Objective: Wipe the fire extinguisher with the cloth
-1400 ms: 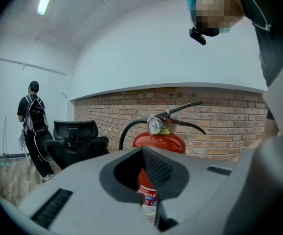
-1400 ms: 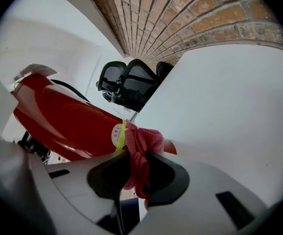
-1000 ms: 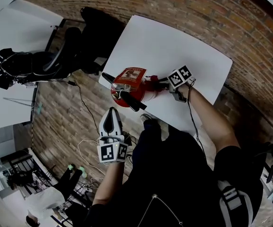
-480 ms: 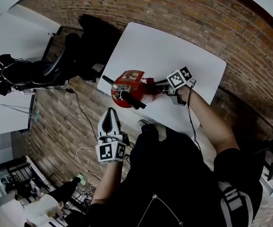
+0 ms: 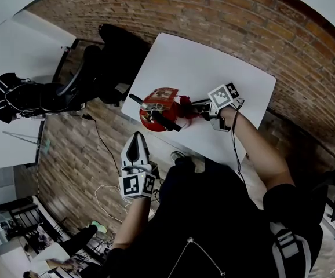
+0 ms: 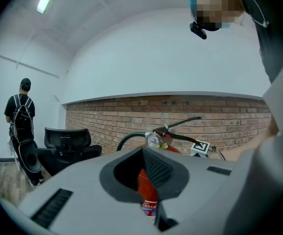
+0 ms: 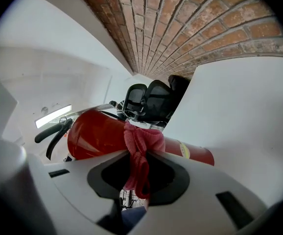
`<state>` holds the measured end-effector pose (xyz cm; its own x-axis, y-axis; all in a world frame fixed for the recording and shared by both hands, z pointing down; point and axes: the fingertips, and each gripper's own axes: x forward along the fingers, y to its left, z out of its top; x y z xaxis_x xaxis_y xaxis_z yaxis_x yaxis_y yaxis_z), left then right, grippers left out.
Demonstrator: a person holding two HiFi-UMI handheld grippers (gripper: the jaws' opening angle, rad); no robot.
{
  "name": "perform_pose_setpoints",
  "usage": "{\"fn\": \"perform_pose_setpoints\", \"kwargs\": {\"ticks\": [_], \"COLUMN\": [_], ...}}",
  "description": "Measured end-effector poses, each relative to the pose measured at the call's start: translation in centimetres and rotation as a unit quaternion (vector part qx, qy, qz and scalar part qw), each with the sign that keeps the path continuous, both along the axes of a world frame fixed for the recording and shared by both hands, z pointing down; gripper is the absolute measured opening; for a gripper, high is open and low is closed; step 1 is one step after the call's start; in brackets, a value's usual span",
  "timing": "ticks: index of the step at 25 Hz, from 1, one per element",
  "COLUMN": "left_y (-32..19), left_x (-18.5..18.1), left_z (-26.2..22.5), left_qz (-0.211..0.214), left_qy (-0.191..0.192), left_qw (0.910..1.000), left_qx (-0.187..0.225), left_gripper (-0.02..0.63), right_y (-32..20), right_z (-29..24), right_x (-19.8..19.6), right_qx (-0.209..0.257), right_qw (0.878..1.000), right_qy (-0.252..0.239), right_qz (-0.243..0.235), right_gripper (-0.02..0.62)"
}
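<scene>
Grey left gripper (image 5: 136, 139) hangs nearest, off the table's edge, jaws together and empty. Further out, the right gripper (image 5: 194, 106) clamps a pink cloth (image 7: 140, 153) against the red fire extinguisher (image 5: 156, 104), which stands upright on the white table (image 5: 214, 57). A black chair (image 5: 92, 68) sits beyond.

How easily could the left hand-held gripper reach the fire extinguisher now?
Probably yes: the left hand-held gripper points at the fire extinguisher with open space between them, though its jaws are together.
</scene>
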<state>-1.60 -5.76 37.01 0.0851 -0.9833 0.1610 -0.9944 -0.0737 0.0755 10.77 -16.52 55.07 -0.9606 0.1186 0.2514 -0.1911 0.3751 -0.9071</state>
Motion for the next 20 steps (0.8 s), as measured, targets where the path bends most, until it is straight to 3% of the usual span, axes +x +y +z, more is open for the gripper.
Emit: {"fn": "perform_pose_setpoints", "kwargs": {"ticks": [20], "left_y": [0.4], "left_x": [0.3], "left_z": [-1.7], "left_qz": [0.019], "left_qy": [0.0], "left_qw": [0.9995], "left_qx": [0.027], "left_gripper": [0.029], "right_y": [0.8], "right_z": [-8.4], "right_x": [0.5], "right_qx": [0.002], "right_qw": [0.997], "right_qy": [-0.071], "right_qz": [0.032], "right_gripper": [0.097]}}
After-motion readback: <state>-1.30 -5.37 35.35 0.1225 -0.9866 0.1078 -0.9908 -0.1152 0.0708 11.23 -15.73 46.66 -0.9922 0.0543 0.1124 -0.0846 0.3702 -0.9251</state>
